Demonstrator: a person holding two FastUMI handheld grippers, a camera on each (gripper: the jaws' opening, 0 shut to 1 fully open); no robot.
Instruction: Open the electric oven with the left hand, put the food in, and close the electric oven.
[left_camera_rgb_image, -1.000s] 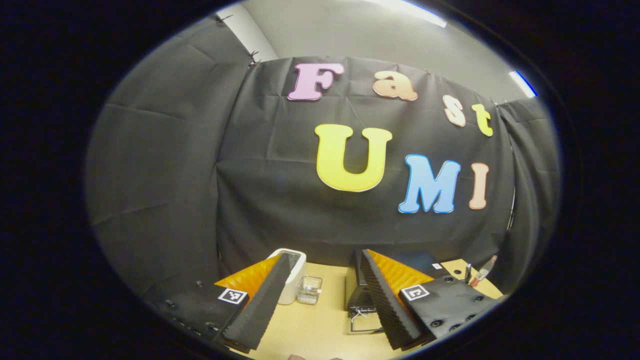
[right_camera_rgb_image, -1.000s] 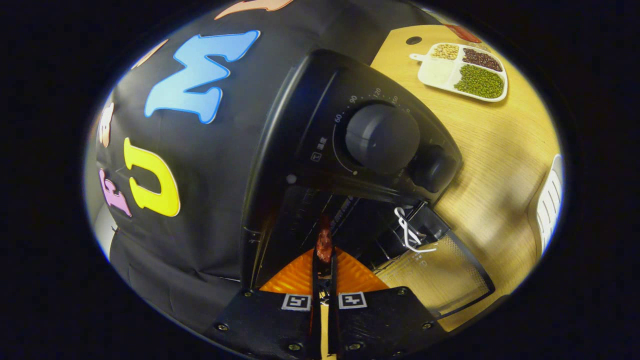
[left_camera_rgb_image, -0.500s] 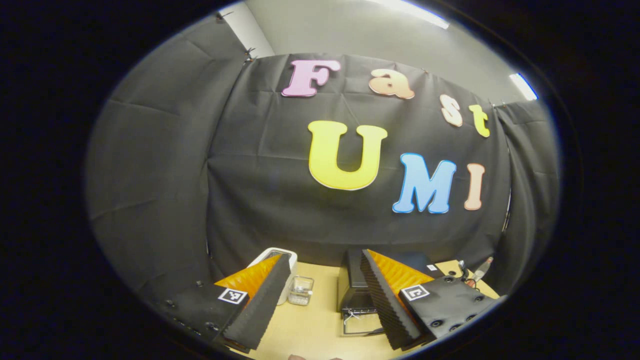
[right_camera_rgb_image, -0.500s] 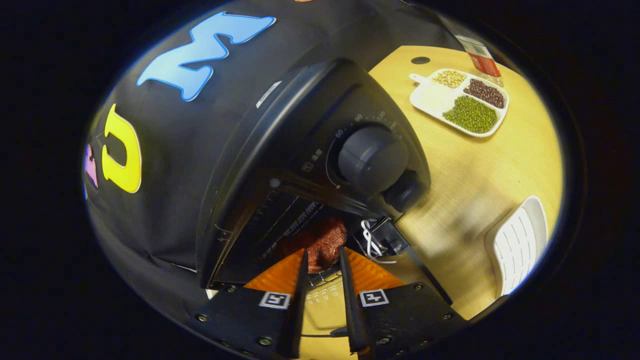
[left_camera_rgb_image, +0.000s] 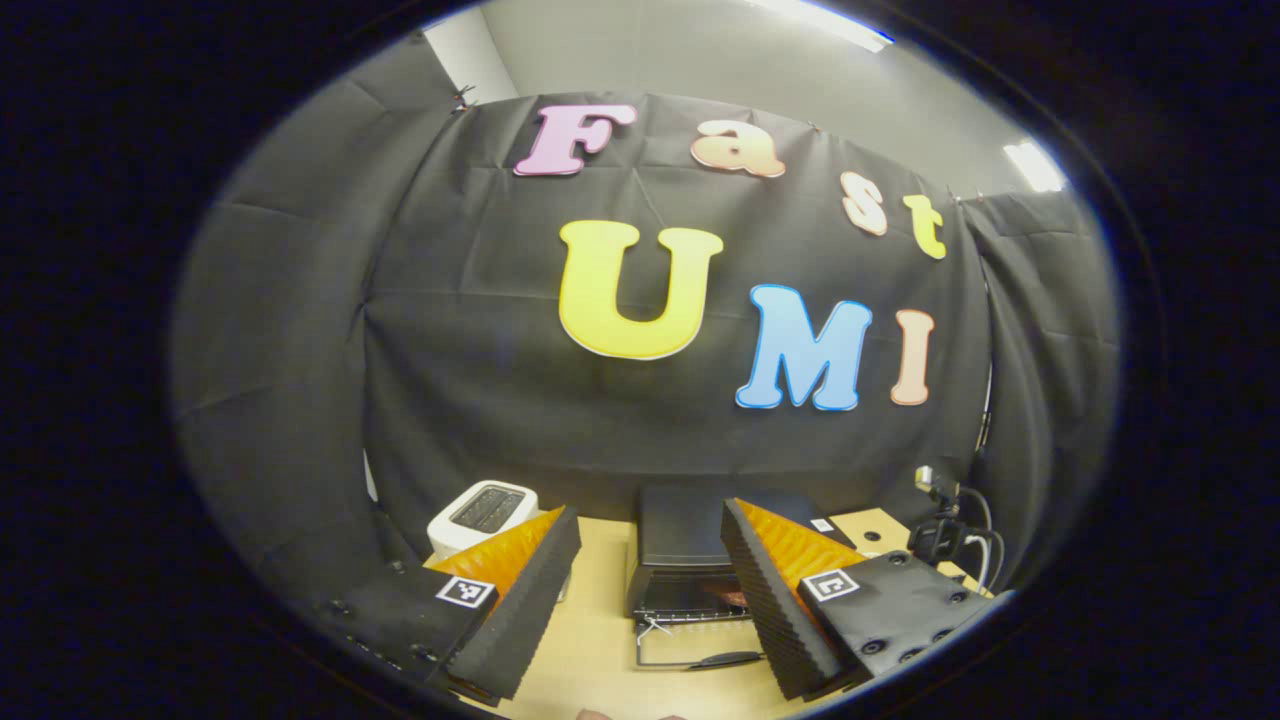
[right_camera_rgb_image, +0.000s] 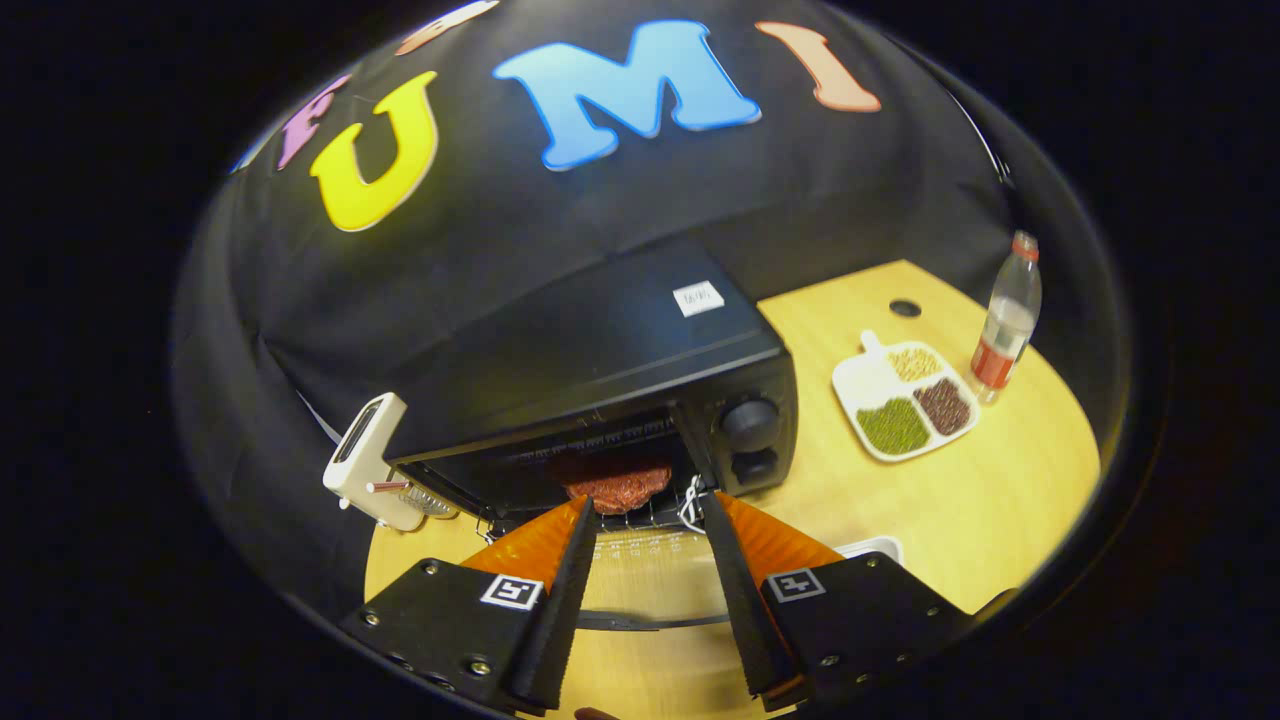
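1. Landmark: the electric oven (right_camera_rgb_image: 610, 385), black, standing on the wooden table (right_camera_rgb_image: 1000, 500) against the booth wall. Its glass door (right_camera_rgb_image: 640, 585) is dropped flat toward me, hinge edge at the oven mouth, long axis running side to side across the front.

2. Food (right_camera_rgb_image: 617, 487): a flat reddish patty, lying on the wire rack inside the oven mouth, just behind the door hinge. By my judgement the loading step is done; closing is what remains.

3. My right gripper (right_camera_rgb_image: 648, 590) hangs directly in front of the oven, over the lowered door. Its fingers are spread wide and carry nothing.

4. My left gripper (left_camera_rgb_image: 645, 600) is also spread wide and empty. It sits farther back from the oven and higher; from there the oven (left_camera_rgb_image: 690, 550) lies straight ahead and below, framed between my fingers.

5. Key relation: the door handle (left_camera_rgb_image: 722, 659) is a dark bar along the door's free edge, on the near side of the oven, lying crosswise to my left gripper's line of approach (good for hooking under).

6. The right gripper is nearer the door, but the task named the left for opening. I cannot tell which is meant for the closing.

7. Off to the oven's knob side: a divided dish of beans (right_camera_rgb_image: 905, 405) and a bottle (right_camera_rgb_image: 1003, 320), well apart from the door's swing. On the other side, a white toaster (right_camera_rgb_image: 365, 475) stands just beside the oven.
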